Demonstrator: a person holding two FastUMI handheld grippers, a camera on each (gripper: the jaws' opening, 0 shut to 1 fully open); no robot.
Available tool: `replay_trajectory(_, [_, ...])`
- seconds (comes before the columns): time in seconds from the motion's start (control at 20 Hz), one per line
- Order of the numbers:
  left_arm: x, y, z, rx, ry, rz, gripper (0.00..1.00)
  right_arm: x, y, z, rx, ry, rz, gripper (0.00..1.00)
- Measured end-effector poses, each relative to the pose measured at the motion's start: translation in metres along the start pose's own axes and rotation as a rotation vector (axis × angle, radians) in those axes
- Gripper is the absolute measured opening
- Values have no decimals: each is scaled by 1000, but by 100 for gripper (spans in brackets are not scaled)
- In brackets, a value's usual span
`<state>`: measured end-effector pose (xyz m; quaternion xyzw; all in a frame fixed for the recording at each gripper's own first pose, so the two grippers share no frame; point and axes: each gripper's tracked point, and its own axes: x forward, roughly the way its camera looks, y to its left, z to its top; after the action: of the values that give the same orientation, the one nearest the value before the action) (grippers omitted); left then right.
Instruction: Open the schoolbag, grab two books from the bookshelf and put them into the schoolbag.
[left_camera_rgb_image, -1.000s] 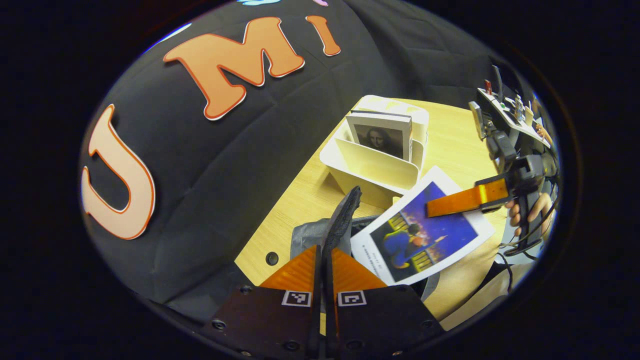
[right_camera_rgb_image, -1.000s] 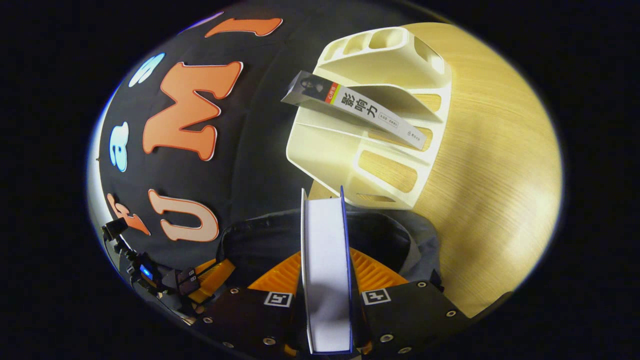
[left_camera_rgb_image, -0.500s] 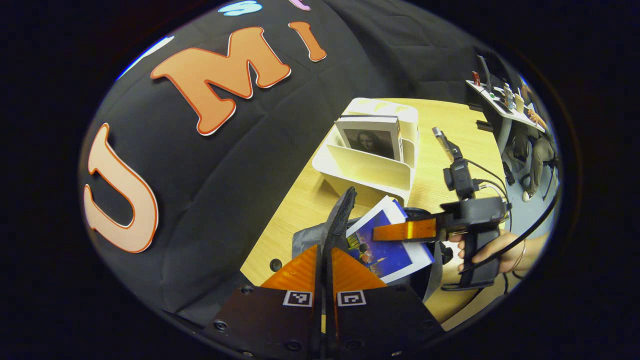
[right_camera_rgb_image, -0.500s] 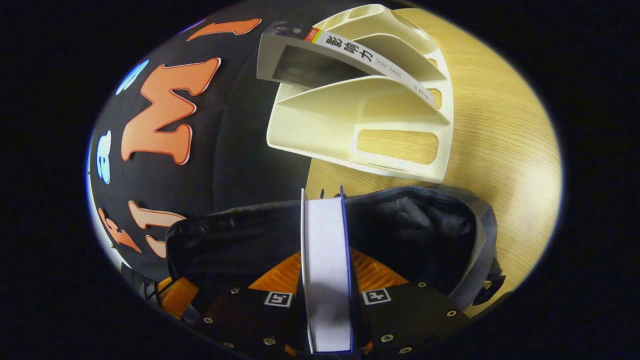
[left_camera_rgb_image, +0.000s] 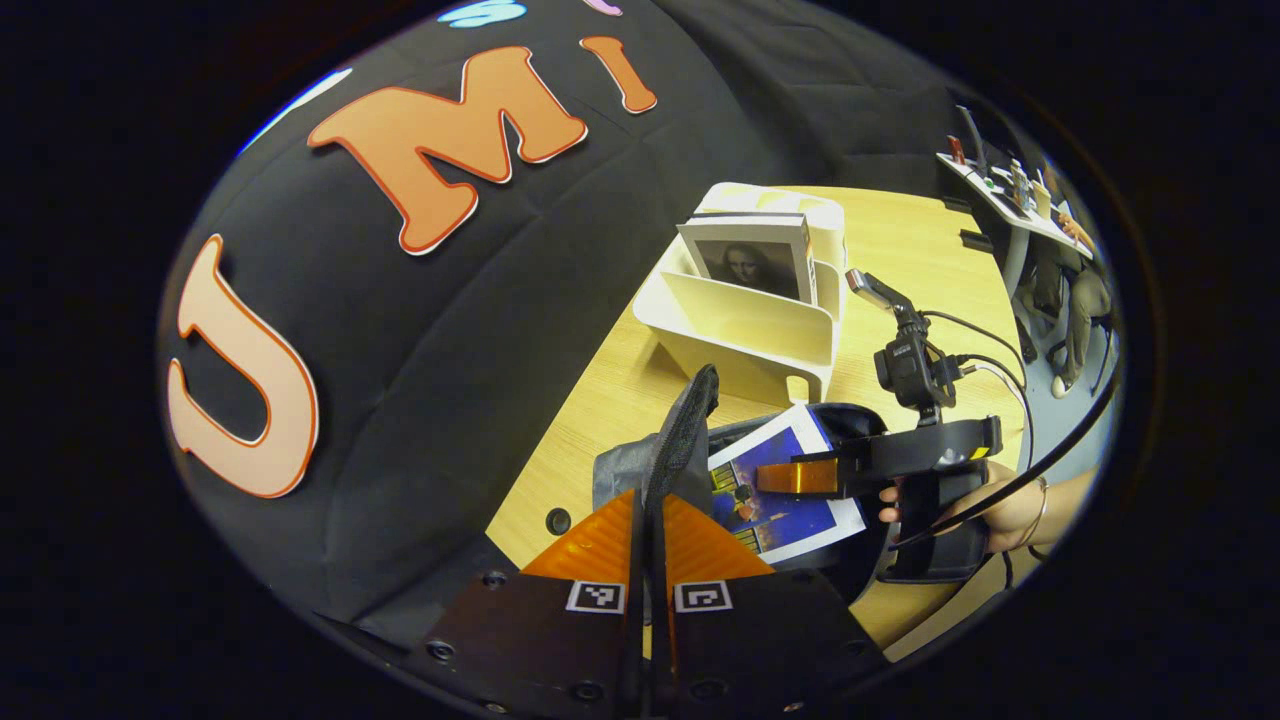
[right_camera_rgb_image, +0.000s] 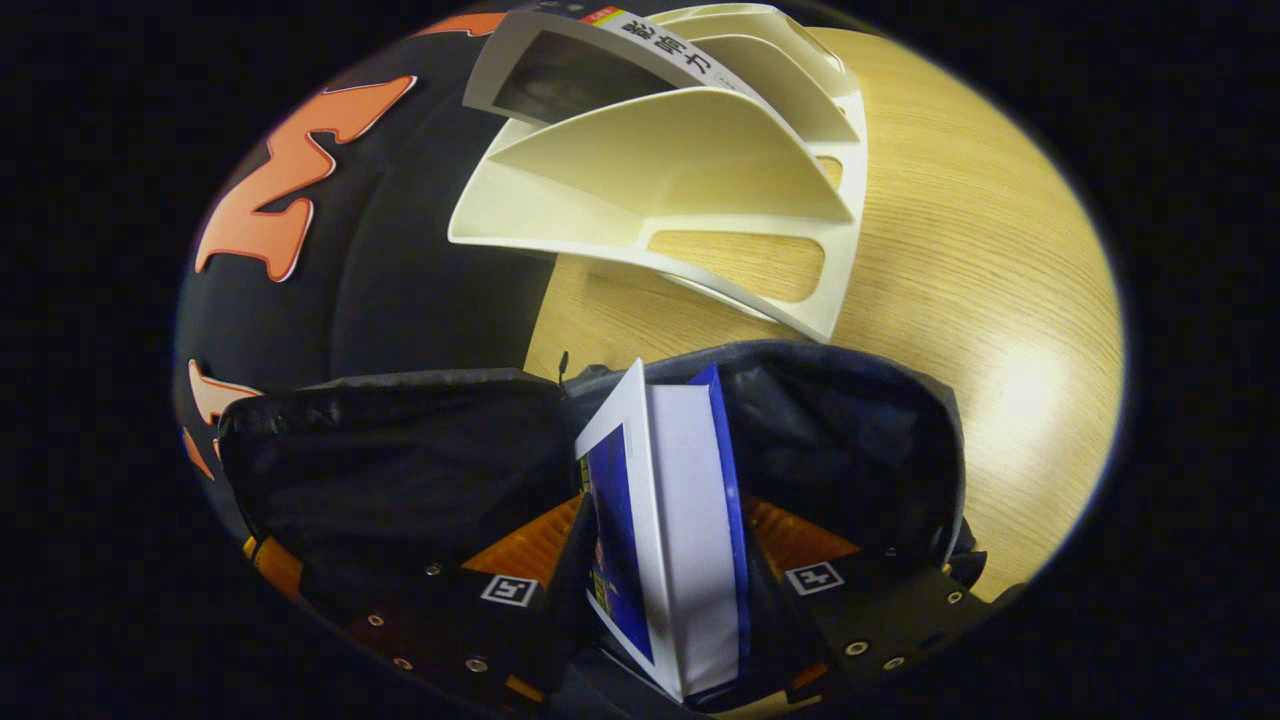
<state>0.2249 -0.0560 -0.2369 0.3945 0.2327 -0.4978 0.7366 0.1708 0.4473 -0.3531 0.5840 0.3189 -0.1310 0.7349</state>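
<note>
- The left claw (left_camera_rgb_image: 650, 520) is clamped on the schoolbag's dark flap edge (left_camera_rgb_image: 685, 430), which stands up between its fingers at 12 o'clock.
- The schoolbag (right_camera_rgb_image: 400, 470) lies open on the wooden bench (right_camera_rgb_image: 980, 280).
- The right claw (right_camera_rgb_image: 665, 580) has its fingers spread wider than the blue-covered book (right_camera_rgb_image: 670, 540); the book stands tilted between them, its lower part inside the bag's mouth. I cannot tell whether both fingers press on it.
- In the left gripper view the same book (left_camera_rgb_image: 780, 490) sits at 3 o'clock of the left claw, with the right claw (left_camera_rgb_image: 800, 477) over its cover and a hand (left_camera_rgb_image: 1000, 505) behind.
- The cream bookshelf (right_camera_rgb_image: 680, 190) stands at 12 o'clock beyond the bag, holding a second book (left_camera_rgb_image: 755, 260).
</note>
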Motion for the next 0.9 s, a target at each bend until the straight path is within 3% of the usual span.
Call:
replay_trajectory(0.05, [1,0,0,-15,-3,-7,4,-5,0,-2,-2,19,2,83])
replay_trajectory(0.15, [3,0,0,-52,-9,-25,4,-18,-1,-5,-11,56,3,96])
replay_trajectory(0.2, [3,2,-1,-63,-8,-27,4,-26,-3,-5,-22,70,2,98])
replay_trajectory(0.4, [5,-3,-7,-81,-12,-48,4,-60,-18,16,-53,70,5,98])
replay_trajectory(0.65, [5,-12,-5,-87,-42,-58,4,-102,-57,59,-51,9,-48,98])
replay_trajectory(0.9, [12,-10,-12,-182,-56,-79,4,-158,-117,115,-223,-60,-216,98])
